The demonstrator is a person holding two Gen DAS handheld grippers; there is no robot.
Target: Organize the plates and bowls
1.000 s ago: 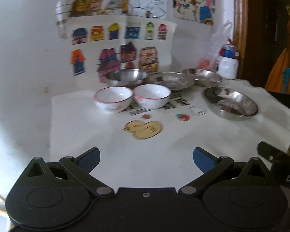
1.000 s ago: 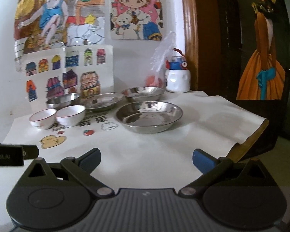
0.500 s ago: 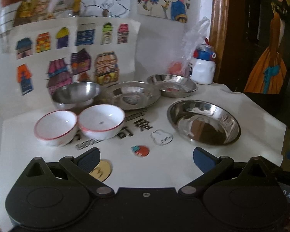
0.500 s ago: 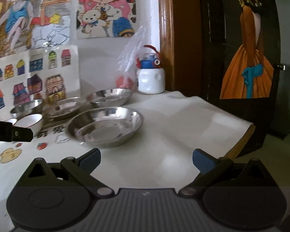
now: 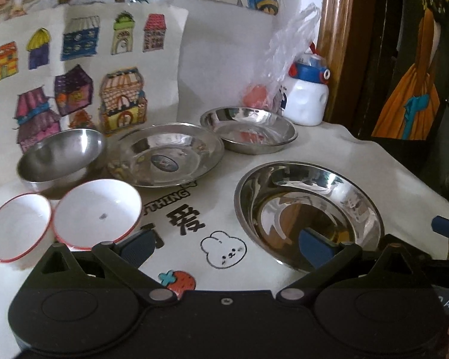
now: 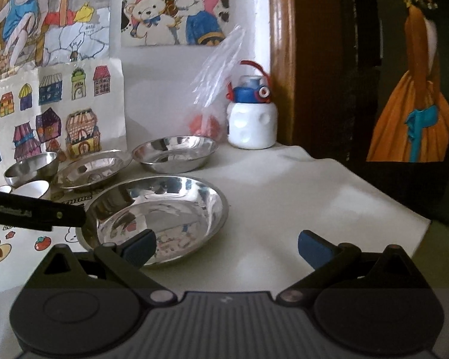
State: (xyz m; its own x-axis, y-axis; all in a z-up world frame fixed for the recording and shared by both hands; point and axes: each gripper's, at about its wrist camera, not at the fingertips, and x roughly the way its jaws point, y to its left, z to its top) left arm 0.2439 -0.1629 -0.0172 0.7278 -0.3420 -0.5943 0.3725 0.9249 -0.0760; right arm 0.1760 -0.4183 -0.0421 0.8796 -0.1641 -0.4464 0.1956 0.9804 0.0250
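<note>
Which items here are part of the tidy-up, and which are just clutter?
Job: two white bowls, steel bowl, flat steel plate, two deeper steel plates.
Lying about: white water bottle, plastic bag, wall drawings.

Tablecloth (image 5: 329,155) under my grippers: printed "THING" legible, start cut off by white bowl (image 5: 97,211); large Chinese characters below, partly hidden. Black bar, my right view: white lettering, blurred, unreadable.
</note>
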